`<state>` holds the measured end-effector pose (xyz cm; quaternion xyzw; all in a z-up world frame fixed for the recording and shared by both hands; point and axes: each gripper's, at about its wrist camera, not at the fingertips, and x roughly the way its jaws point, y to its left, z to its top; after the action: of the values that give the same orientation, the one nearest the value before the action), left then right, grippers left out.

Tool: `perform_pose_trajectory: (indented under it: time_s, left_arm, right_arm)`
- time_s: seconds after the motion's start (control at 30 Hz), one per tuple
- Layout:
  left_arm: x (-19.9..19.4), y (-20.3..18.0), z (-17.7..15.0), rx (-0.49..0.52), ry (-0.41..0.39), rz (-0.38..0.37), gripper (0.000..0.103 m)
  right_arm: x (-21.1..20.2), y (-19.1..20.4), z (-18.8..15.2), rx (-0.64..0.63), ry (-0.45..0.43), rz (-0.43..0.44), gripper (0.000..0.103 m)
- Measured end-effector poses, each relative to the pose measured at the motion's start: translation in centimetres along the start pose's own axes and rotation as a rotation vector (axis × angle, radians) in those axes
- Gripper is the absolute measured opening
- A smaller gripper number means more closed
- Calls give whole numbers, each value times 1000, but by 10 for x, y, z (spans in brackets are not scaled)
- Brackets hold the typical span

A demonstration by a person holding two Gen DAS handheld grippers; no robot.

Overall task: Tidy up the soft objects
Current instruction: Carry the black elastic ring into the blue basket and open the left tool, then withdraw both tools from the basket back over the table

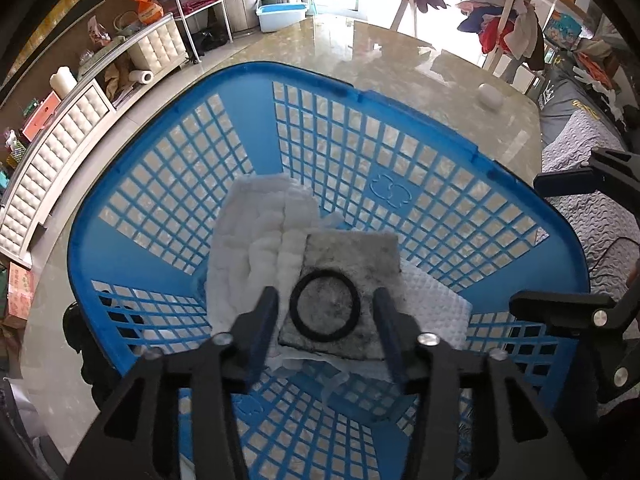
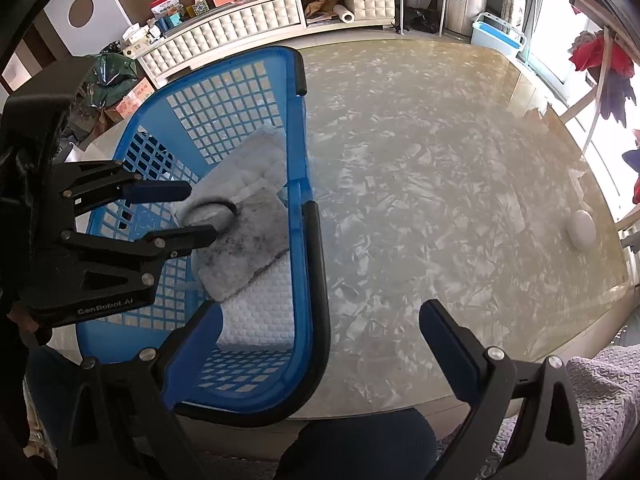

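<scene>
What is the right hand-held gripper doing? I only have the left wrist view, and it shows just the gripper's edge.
Observer: The right hand-held gripper is open and holds nothing.
Operator: Where exactly is it?
Observer: It straddles the right wall of the blue basket, with one finger over the inside and the other over the table.
Operator: Is anything lying on that side that I can't see?
Observer: Nothing lies beside that wall. The only item is a small white round thing far out near the table's edge.
</scene>
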<state>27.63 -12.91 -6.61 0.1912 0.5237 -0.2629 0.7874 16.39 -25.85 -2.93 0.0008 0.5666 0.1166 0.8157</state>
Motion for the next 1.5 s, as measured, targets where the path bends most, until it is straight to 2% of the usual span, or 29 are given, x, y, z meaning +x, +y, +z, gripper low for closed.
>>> perform_pose_trajectory:
  time_s: [0.1,0.17,0.2,0.47,0.57,0.7,0.9,0.97,1.2,1.5]
  left_arm:
    - [-3,-3,-1,7,-14,0,65]
    - [-6,-4,-1,7,-20,5,76]
    - [-8,-5,-1,4,-21,10,78]
    - [-29,-2,0,-22,-54,24,78]
    - [-44,-4,-5,-28,-70,6,78]
    - [-61,-9,-10,-20,-82,33,78]
    - [-86,-2,-21,-53,-107,33,78]
    - [-93,0,-25,-63,-109,46,83]
    - [-120,8,-47,-112,-142,77,87]
    - [-146,21,-84,-166,-145,101,91]
  right_arm:
    - [-1,0,0,1,-1,3,99]
    - [-3,0,-1,0,-4,2,99]
    - [-4,1,-1,1,-6,2,99]
    - [-17,2,-3,4,-29,-2,99]
    - [-24,3,-3,3,-42,-2,99]
    - [-32,10,-4,-1,-59,3,99]
    - [-46,22,-7,-21,-86,4,99]
    - [-49,24,-9,-23,-91,7,99]
    - [-58,43,-9,-52,-111,24,99]
    - [-62,75,-10,-112,-126,41,99]
